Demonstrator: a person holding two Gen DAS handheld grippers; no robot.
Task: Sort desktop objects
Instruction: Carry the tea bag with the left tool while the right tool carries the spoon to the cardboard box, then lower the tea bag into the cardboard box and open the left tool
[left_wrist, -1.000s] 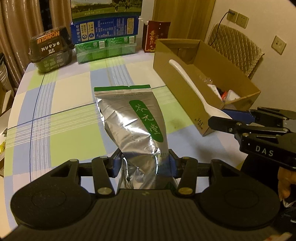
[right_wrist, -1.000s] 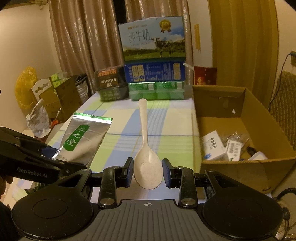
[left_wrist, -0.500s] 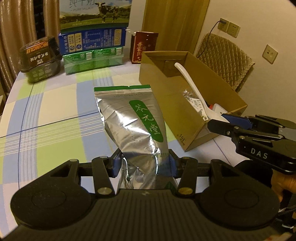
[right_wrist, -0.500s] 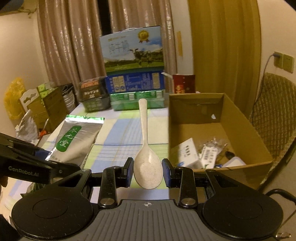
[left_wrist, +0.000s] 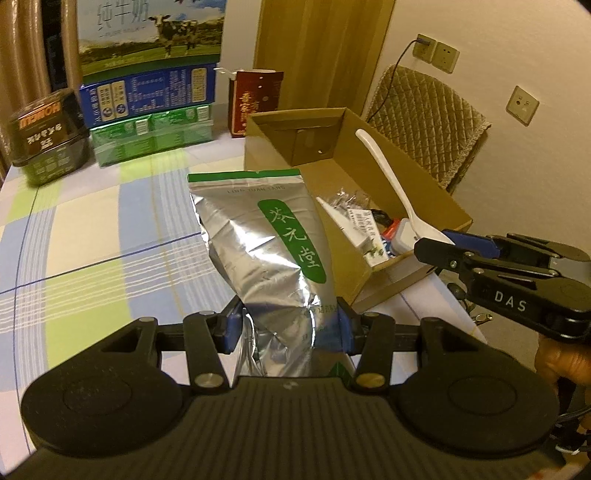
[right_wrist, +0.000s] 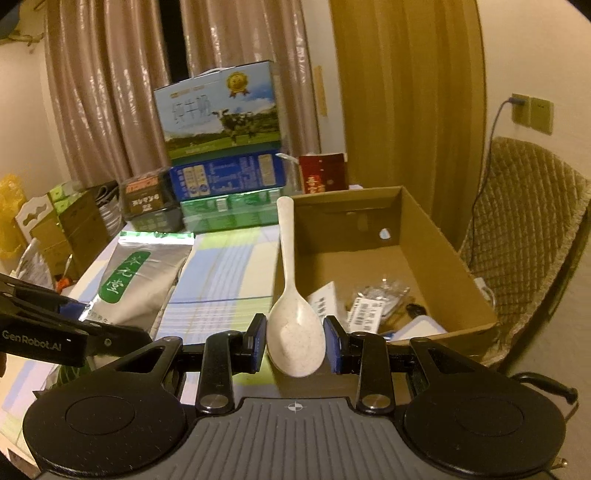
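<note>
My left gripper (left_wrist: 290, 325) is shut on the lower end of a silver foil tea pouch (left_wrist: 266, 236) with a green label, held up above the checked tablecloth (left_wrist: 92, 236). The pouch (right_wrist: 142, 280) also shows at the left of the right wrist view. My right gripper (right_wrist: 295, 341) is shut on the bowl of a white speckled spoon (right_wrist: 291, 299), its handle pointing away over the near-left wall of the open cardboard box (right_wrist: 448, 258). In the left wrist view the spoon (left_wrist: 395, 188) hangs over the box (left_wrist: 388, 155), with the right gripper (left_wrist: 447, 245) at the right.
Inside the box lie a white carton (right_wrist: 325, 301), a clear crinkly packet (right_wrist: 380, 295) and other small items. Stacked milk cartons (right_wrist: 221, 147), a dark tin (right_wrist: 146, 197) and a red box (right_wrist: 323, 177) stand at the table's far edge. A quilted chair (right_wrist: 528, 236) stands to the right.
Both grippers have moved toward the cardboard box with their loads; the box now looms larger and closer in both views, and the spoon hangs over its inside.
</note>
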